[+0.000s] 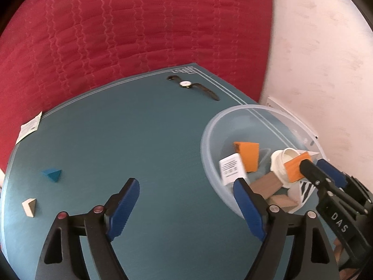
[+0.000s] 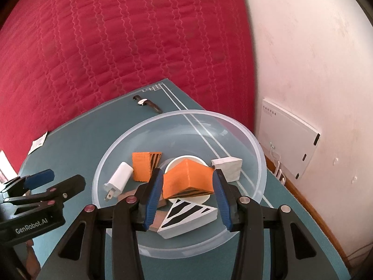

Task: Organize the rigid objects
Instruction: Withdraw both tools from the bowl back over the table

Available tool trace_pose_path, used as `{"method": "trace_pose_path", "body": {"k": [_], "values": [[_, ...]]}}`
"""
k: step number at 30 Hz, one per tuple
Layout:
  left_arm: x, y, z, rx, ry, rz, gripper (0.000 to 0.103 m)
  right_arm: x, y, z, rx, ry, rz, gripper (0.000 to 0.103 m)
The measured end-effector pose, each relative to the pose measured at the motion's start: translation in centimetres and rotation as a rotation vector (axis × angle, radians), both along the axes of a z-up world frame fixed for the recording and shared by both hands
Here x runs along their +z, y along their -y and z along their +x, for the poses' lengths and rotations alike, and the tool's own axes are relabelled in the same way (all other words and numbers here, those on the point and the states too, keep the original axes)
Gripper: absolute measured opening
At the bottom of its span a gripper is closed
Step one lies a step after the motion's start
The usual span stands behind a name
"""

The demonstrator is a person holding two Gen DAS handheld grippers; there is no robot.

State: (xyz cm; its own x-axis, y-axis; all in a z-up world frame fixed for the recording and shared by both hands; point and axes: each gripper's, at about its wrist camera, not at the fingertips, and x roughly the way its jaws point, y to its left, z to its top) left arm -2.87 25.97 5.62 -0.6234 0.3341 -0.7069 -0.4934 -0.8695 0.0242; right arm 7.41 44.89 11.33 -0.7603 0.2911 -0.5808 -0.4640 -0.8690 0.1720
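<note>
One orange wedge [image 2: 187, 178], black-striped underneath, sits clamped in the right hand-held gripper [image 2: 187, 186].

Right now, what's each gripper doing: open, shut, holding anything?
Left gripper: open, nothing between its fingers, over the mat beside the clear bowl.
Right gripper: shut on the orange wedge block, held over the bowl.

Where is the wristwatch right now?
The wristwatch lies flat near the far corner of the teal mat, beyond the clear bowl and close to the red quilt.
</note>
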Motion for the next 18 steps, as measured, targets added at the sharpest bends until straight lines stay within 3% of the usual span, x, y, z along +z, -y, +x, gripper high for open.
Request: {"method": "trace_pose_path", "body": {"k": [9,18], "values": [[-0.2,2.5,0.2,0.044,-0.004,0.008,0.090,0.1,1.2,0.1,0.007,0.017,0.012,0.046],[-0.6,5.1,0.0,0.091,-0.005,0.012,0.101,0.9,3.8,-0.3,0.048,0.012,0.042,0.050]]}}
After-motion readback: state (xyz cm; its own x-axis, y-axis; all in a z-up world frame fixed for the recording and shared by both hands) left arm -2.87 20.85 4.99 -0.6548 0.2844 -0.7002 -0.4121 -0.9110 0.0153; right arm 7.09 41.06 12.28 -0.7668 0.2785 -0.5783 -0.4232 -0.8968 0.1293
